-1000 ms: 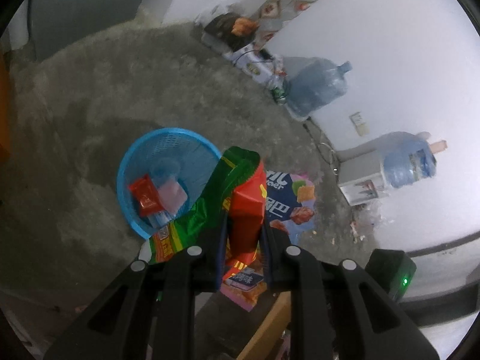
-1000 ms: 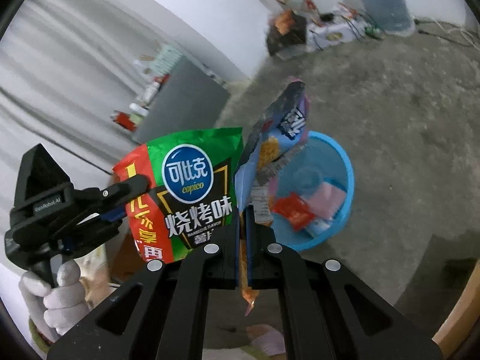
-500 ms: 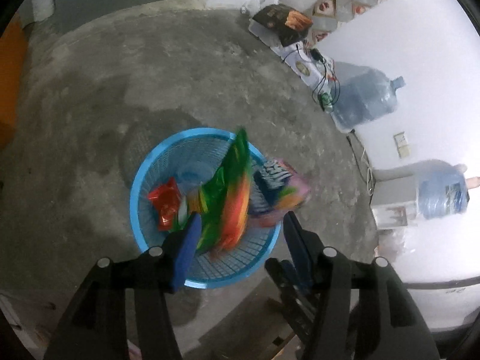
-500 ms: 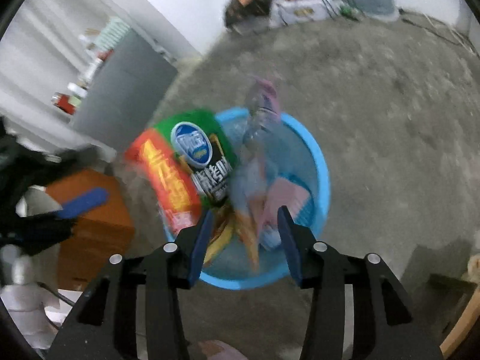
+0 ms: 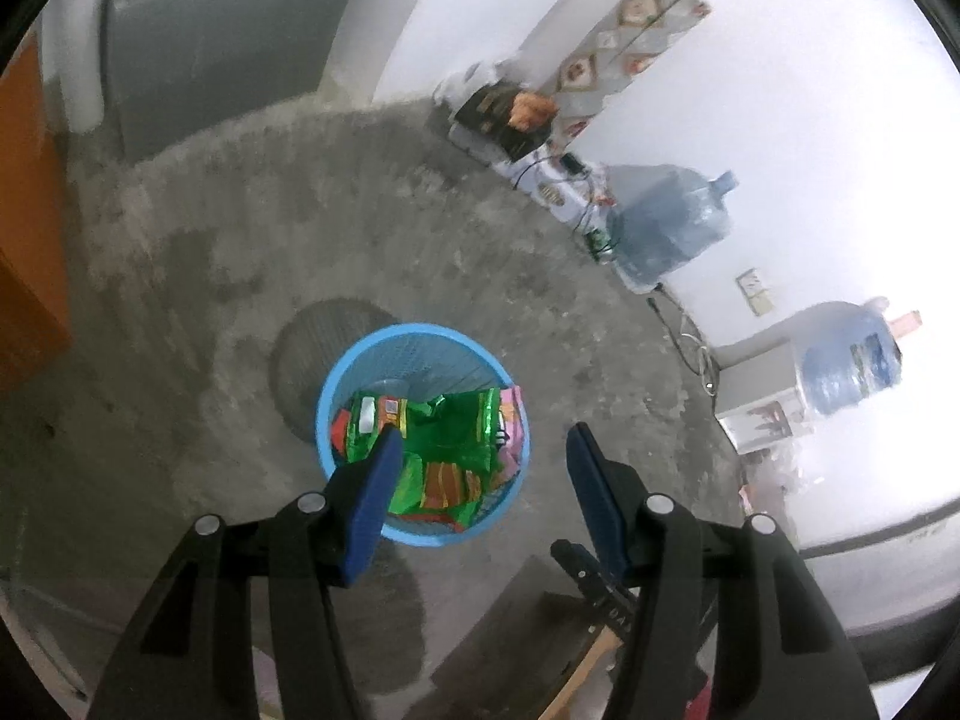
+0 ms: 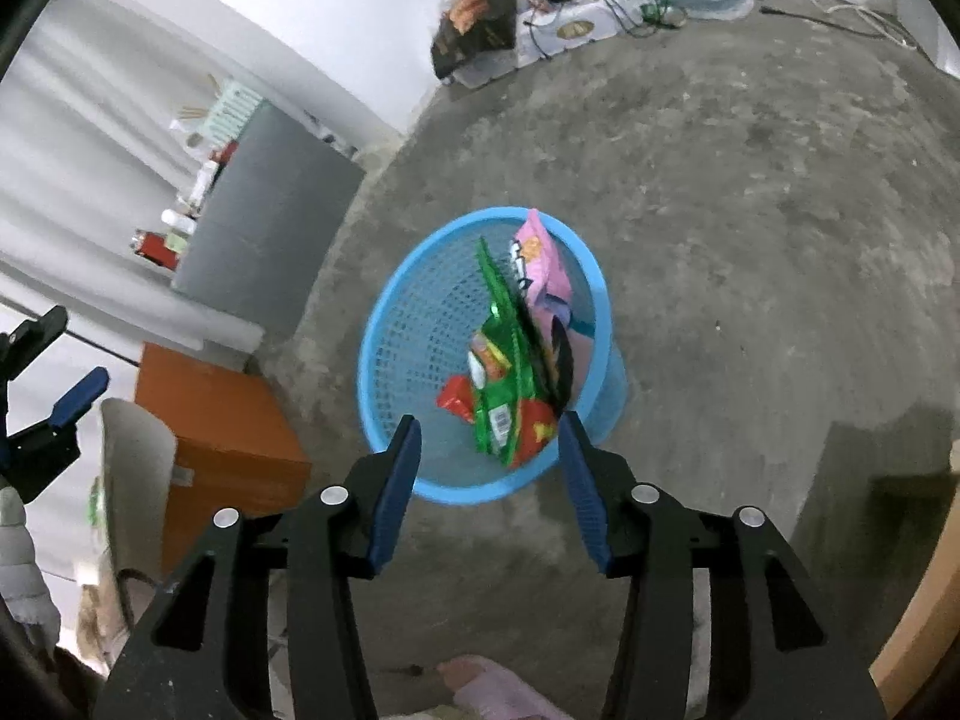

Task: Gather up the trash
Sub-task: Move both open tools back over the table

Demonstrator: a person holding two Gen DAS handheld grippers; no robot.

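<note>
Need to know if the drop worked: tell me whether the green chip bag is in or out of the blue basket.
In. The green chip bag stands on edge inside the blue basket, beside a pink bag; neither gripper holds anything.

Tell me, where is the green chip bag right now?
The green chip bag is inside the blue basket on the concrete floor, leaning against a pink bag at the basket's right side in the right wrist view. Neither gripper holds it.

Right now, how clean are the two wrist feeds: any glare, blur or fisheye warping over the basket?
Left wrist view: white wall washed out at right, blue basket fairly sharp, floor edge bowed by the fisheye. Right wrist view: green snack bag slightly smeared, floor streaked toward the edges, curtain side bright, basket rim readable.
</note>
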